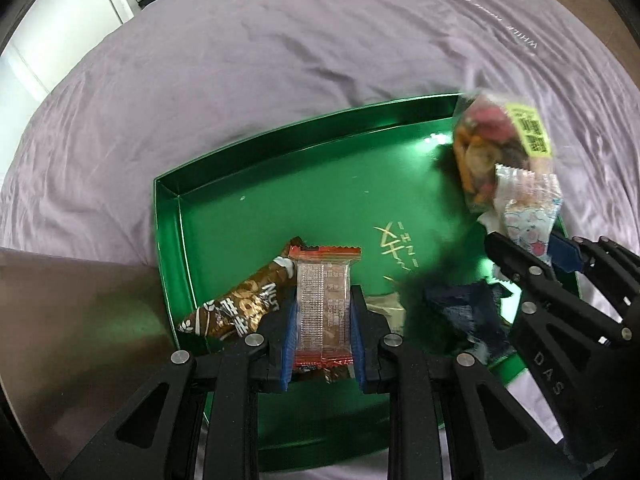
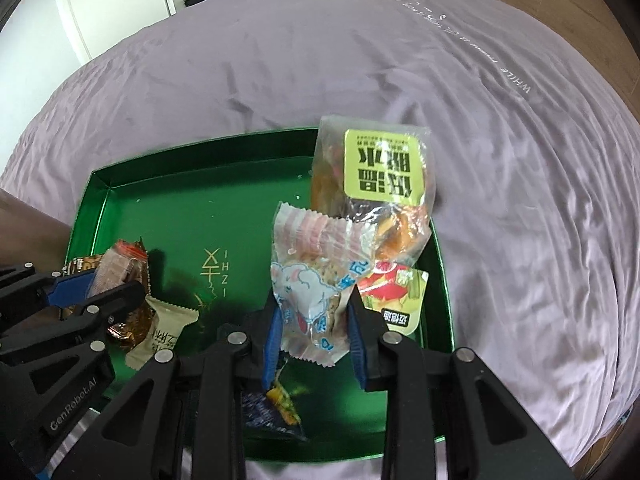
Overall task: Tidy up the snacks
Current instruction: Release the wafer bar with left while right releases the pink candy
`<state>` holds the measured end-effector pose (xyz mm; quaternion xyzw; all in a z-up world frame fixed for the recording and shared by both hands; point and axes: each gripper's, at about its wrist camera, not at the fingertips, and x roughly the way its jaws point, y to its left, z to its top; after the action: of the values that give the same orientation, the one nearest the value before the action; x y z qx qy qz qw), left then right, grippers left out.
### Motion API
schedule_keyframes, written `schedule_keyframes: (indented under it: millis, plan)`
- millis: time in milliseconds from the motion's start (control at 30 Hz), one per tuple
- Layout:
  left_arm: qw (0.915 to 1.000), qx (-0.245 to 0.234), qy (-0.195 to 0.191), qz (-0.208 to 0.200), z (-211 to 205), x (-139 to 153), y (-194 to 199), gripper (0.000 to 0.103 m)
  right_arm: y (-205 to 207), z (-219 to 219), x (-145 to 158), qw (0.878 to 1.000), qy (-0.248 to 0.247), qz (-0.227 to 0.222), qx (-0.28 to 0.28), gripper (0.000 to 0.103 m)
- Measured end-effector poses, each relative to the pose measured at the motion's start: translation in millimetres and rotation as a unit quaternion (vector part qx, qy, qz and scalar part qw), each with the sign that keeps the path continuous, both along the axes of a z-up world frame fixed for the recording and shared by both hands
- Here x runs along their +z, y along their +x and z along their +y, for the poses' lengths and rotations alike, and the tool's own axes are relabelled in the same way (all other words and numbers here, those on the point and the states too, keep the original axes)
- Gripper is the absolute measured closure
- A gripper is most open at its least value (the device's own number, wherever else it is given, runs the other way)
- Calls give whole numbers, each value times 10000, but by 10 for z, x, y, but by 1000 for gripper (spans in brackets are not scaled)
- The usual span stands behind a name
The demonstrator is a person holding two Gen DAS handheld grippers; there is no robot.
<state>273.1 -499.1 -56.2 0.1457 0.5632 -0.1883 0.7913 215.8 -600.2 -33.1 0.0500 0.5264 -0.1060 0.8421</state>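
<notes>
While most of the snacks already lie inside the green tray on the purple bed, two are in hand and not yet set down. The left gripper has its jaws closed on a red-edged clear wafer packet low over the tray's near left side, beside a brown bar. The right gripper has its jaws clamped on a white cartoon-printed packet, and a clear dried-fruit bag appears to rise with it. A beige packet, a red-and-green packet and a dark blue wrapper rest in the tray. No snack shows loose on the bed, so I judge the task nearly done.
</notes>
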Motion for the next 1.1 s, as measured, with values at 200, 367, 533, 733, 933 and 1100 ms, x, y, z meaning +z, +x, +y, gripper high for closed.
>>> schedule_keyframes:
  millis: [200,367,533,733,933,1100]
  plan:
    - [10000,43,27,-22,28,-41,23,83,3,37,-5,10000,-27,-36,85,103]
    - [10000,-25,2,-79,6,-16,-20,71,-49,54,3,10000,-47,-18,66,99]
    - [9999,-26,-31,-119,6,29,-69,64,-89,72,43,10000,-57,-29,77,76]
    - [9998,8,-96,-171,75,115,-67,62,-160,108,135,9998,-149,-91,101,73]
    - [9994,58,-161,-291,144,212,-95,57,-238,143,308,9997,-204,-144,4,57]
    - [9993,-29,-127,-341,127,249,-149,57,-362,260,480,9991,-386,-167,38,50]
